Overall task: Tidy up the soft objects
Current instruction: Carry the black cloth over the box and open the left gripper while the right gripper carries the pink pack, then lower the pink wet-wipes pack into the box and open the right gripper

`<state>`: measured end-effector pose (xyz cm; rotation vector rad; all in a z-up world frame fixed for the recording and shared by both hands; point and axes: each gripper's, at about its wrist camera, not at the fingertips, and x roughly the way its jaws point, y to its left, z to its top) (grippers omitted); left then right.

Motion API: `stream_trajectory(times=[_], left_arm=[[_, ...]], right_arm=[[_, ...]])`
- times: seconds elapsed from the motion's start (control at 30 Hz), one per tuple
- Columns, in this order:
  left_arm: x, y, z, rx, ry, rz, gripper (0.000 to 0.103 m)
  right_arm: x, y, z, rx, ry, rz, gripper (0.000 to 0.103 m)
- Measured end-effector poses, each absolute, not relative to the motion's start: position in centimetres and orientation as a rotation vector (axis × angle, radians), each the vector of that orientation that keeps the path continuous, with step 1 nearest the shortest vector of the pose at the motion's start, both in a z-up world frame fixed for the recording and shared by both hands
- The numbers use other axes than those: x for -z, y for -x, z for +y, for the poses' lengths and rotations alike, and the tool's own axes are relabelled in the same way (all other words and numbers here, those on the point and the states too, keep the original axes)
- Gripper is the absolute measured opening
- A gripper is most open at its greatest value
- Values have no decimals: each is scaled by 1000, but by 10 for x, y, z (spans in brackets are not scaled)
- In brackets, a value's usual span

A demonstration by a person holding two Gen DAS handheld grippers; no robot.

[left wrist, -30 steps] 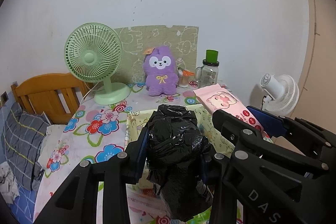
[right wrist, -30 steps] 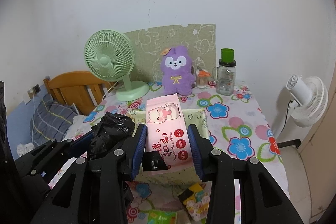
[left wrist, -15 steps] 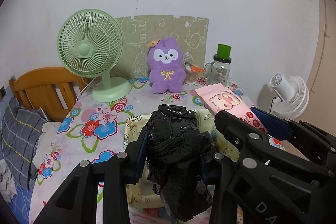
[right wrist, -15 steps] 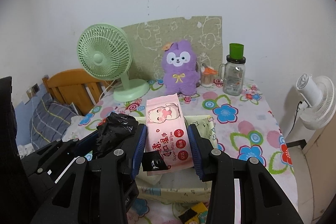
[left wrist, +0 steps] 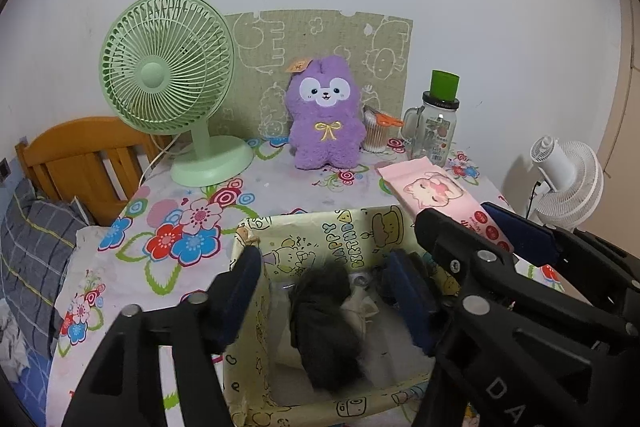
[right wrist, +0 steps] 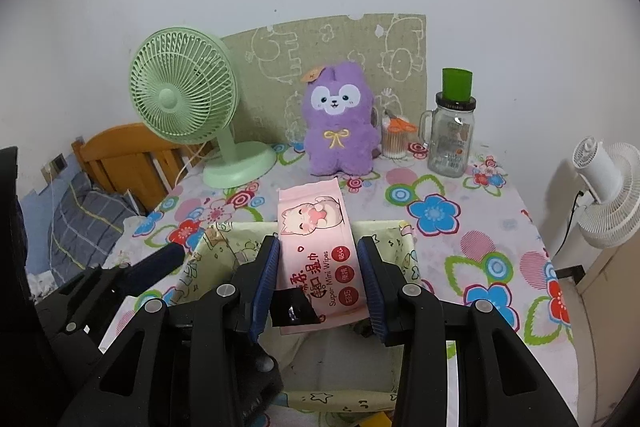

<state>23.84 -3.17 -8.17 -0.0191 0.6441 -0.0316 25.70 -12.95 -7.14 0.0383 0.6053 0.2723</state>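
My left gripper (left wrist: 324,267) is open over a yellow cartoon-print fabric box (left wrist: 320,227). A crumpled black plastic bag (left wrist: 324,323), blurred, is inside the box between and below the fingers, free of them. My right gripper (right wrist: 318,263) is shut on a pink pack of wet wipes (right wrist: 316,239), held above the same box (right wrist: 404,247). The pack (left wrist: 440,195) and the right gripper also show at the right of the left wrist view. A purple plush toy (left wrist: 324,115) sits upright at the back of the table.
A green desk fan (left wrist: 168,83) stands back left; a cotton-swab cup (left wrist: 376,135) and a glass jar with a green lid (left wrist: 436,123) stand back right. The floral tablecloth (left wrist: 180,227) covers the table. A wooden headboard (left wrist: 80,159) is left, a white fan (left wrist: 568,179) right.
My left gripper has opened and the black bag has dropped from it into the box. Both grippers have moved forward over the box. The right gripper still holds the wipes.
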Motion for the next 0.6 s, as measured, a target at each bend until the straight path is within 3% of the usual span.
stream_trajectory(times=[0.17, 0.6], left_arm=[[85, -237, -29, 26, 25, 652, 84], [104, -233, -23, 42, 23, 719, 90]], right_arm=[[76, -260, -129, -292, -41, 612, 44], [93, -263, -115, -336, 6, 654, 46]])
